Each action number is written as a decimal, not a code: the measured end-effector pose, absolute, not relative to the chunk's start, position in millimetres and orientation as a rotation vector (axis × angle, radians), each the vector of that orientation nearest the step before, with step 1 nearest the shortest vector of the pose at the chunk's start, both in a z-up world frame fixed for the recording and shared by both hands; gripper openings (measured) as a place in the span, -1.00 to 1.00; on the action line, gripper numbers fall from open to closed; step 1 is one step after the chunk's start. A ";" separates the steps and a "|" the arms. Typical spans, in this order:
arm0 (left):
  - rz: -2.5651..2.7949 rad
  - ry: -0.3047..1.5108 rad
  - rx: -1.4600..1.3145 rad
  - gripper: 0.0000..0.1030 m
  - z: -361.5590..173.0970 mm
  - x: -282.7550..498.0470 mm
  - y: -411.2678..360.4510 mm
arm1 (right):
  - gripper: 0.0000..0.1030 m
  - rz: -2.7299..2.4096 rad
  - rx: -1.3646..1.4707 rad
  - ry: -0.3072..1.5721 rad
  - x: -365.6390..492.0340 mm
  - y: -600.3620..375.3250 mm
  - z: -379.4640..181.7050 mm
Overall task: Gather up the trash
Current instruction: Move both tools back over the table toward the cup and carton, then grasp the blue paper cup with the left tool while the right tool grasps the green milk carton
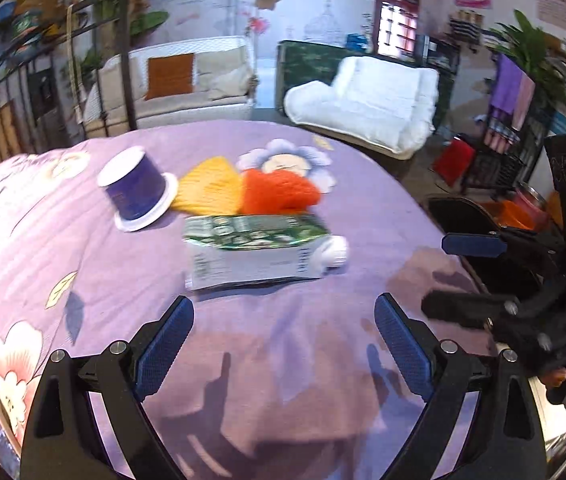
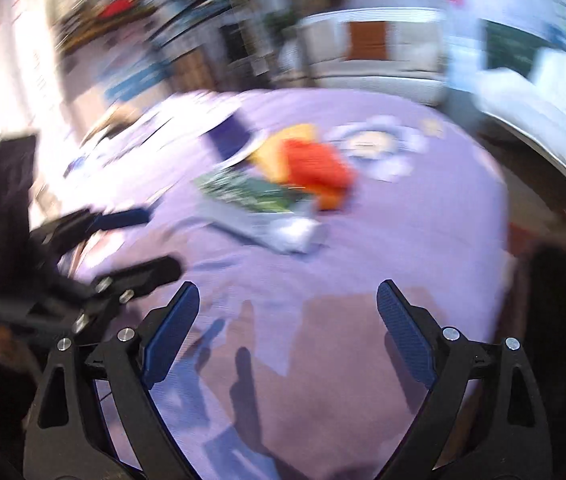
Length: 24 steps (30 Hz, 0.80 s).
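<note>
Purple bed (image 1: 323,340) has a carton (image 1: 255,252) and cup (image 1: 137,190) waiting; left gripper (image 1: 284,336) and right gripper (image 2: 288,328) gape wide, holding nothing.

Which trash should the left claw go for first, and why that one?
Probably ease the left gripper forward toward the green and white carton. Its jaws are open and empty, and the carton lies flat on the purple bedsheet right ahead, the nearest piece. The purple cup lies further back and to the left. The right gripper is open too, but its view is blurred.
</note>
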<state>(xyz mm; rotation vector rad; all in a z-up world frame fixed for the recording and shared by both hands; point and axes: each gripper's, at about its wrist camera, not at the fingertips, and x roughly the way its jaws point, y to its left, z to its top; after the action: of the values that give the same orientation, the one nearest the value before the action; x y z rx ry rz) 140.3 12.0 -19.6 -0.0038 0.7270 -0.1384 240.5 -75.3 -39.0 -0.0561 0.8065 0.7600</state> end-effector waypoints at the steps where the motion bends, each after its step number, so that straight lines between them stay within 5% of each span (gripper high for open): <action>1: -0.116 0.728 -0.015 0.76 -20.8 140.3 22.5 | 0.72 0.798 -0.112 0.803 241.8 -61.9 -38.1; 7: -0.042 0.721 -0.062 0.76 -21.6 133.6 62.4 | 0.45 0.944 -0.315 0.815 262.9 -2.4 -36.7; 24: 0.034 0.755 -0.205 0.76 -29.9 154.0 122.3 | 0.35 1.092 -0.675 0.871 326.4 74.1 -62.3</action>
<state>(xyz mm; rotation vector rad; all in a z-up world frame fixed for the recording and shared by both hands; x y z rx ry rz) 154.0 122.3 -29.9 -0.2051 0.7546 0.0335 326.4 74.1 -62.3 -0.6751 0.8706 1.0925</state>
